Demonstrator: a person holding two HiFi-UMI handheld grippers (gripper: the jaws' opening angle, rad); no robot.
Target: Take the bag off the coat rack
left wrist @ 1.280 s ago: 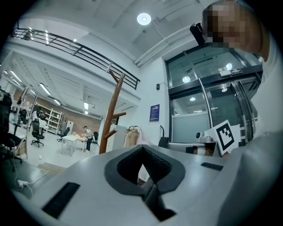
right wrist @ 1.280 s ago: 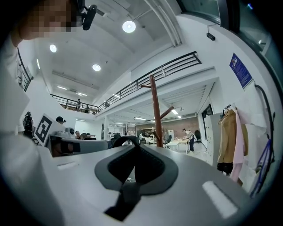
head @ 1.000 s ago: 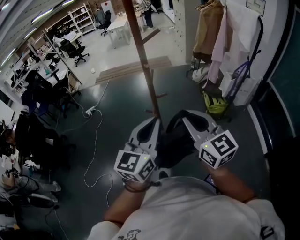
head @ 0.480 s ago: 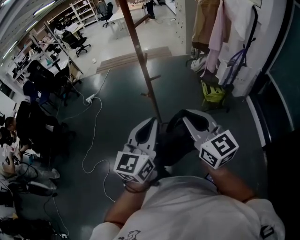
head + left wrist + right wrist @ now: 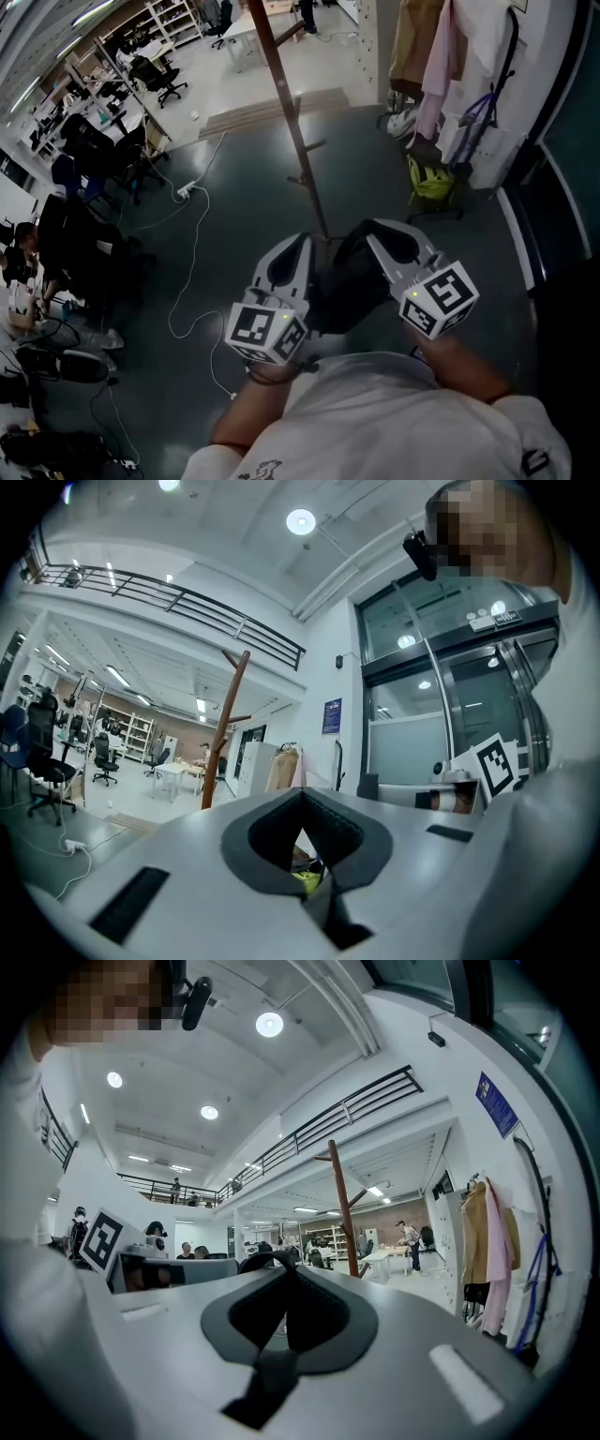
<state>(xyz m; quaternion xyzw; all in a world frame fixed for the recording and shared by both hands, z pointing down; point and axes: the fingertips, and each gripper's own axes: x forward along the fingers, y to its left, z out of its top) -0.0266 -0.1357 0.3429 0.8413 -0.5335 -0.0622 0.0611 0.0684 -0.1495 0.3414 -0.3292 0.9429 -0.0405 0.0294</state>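
Left claw (image 5: pixel 303 244) and right claw (image 5: pixel 371 232) both clenched on bag (image 5: pixel 347 292); bag slung between claws, rack (image 5: pixel 298 155) just ahead.

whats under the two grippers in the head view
A black bag hangs between the left gripper and right gripper, down past them. It covers the floor below and the foot of the wooden coat rack.

R gripper (image 5: pixel 286 1272) jaws are pinched on a black strap (image 5: pixel 265 1257) that loops over the tips. Brown rack (image 5: pixel 341 1206) straight ahead past them, coats (image 5: pixel 494 1241) hanging far right, person (image 5: pixel 410 1241) by a table (image 5: pixel 384 1258) in the bg.
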